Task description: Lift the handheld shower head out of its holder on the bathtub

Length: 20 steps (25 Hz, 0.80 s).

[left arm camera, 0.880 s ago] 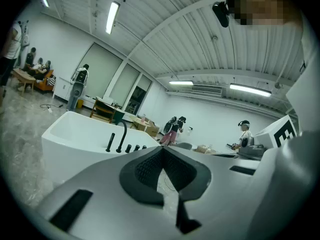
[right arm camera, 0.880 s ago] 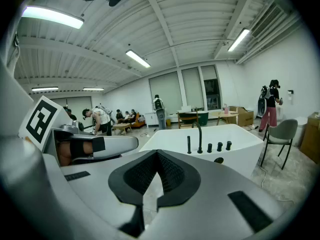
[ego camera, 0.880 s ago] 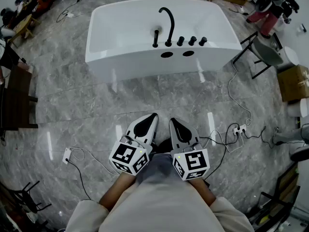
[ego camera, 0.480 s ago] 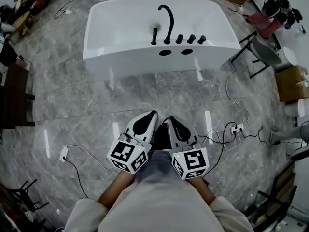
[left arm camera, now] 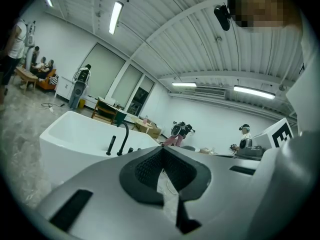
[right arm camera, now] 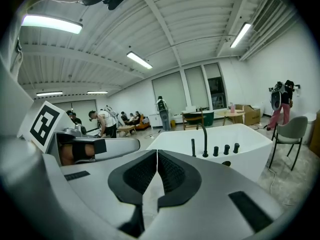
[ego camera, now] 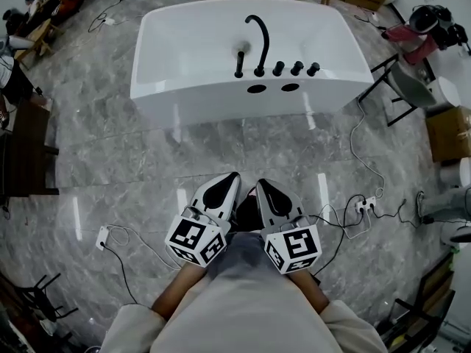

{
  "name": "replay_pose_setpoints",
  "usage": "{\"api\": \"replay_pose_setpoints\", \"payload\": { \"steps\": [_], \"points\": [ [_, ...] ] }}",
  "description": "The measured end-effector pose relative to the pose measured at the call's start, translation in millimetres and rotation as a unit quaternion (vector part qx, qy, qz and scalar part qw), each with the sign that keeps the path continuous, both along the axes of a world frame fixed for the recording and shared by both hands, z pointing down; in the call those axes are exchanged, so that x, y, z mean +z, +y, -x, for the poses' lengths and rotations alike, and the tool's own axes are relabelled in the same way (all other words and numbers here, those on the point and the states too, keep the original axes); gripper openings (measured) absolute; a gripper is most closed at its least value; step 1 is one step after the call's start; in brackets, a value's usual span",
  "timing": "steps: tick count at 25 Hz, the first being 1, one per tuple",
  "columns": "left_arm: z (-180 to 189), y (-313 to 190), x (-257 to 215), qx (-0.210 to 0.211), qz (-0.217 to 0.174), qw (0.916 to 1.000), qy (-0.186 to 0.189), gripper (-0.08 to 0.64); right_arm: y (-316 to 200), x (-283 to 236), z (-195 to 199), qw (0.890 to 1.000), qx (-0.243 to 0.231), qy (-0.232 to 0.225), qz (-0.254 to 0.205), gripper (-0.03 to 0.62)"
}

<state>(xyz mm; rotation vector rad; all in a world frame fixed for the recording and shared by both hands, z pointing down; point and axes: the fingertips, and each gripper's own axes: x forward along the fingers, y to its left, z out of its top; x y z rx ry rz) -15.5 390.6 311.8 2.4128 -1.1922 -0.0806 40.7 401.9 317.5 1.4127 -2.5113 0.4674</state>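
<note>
My left gripper [ego camera: 233, 176] and right gripper [ego camera: 263, 184] side by side, low over grey marble floor [ego camera: 132, 168], jaws together. White bathtub [ego camera: 184, 87] well ahead; slim black handheld shower head [ego camera: 240, 61] upright on its rim, beside curved black spout [ego camera: 259, 34].

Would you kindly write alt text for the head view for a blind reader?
From above, a person holds the left gripper and right gripper, both shut, side by side over a grey floor. Ahead stands a white bathtub with a black tap, shower head and three knobs on its near rim.
</note>
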Motion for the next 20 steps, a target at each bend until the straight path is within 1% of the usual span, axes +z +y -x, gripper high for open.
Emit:
{"api": "replay_pose_setpoints", "payload": {
  "steps": [3, 5, 9, 12, 15, 17, 20],
  "points": [
    [-4, -20, -3, -0.004, 0.004, 1.0000, 0.002, -0.003, -22, -2, -5, 1.000, -0.007, -0.005, 0.005, 0.018],
    [-9, -35, -7, -0.006, -0.001, 1.0000, -0.002, -0.003, -37, -5, -11, 1.000, -0.010, -0.011, 0.005, 0.018],
    [-31, -67, -11, -0.008, -0.008, 0.9999, -0.011, -0.003, -69, -2, -31, 1.000, -0.010, -0.019, 0.012, 0.018],
    [-50, -87, -11, -0.002, -0.009, 0.9998, -0.020, -0.003, -87, 3, -45, 0.999, -0.016, -0.026, 0.024, 0.018],
    [-64, -107, -16, 0.003, -0.019, 0.9994, -0.028, -0.003, -105, 3, -51, 0.998, -0.030, -0.037, 0.028, 0.018],
    [-72, -116, -19, 0.009, -0.026, 0.9992, -0.029, -0.003, -115, 4, -54, 0.998, -0.039, -0.041, 0.030, 0.018],
    [-85, -127, -17, 0.017, -0.026, 0.9992, -0.026, -0.003, -126, 8, -62, 0.997, -0.049, -0.048, 0.035, 0.018]
  ]
}}
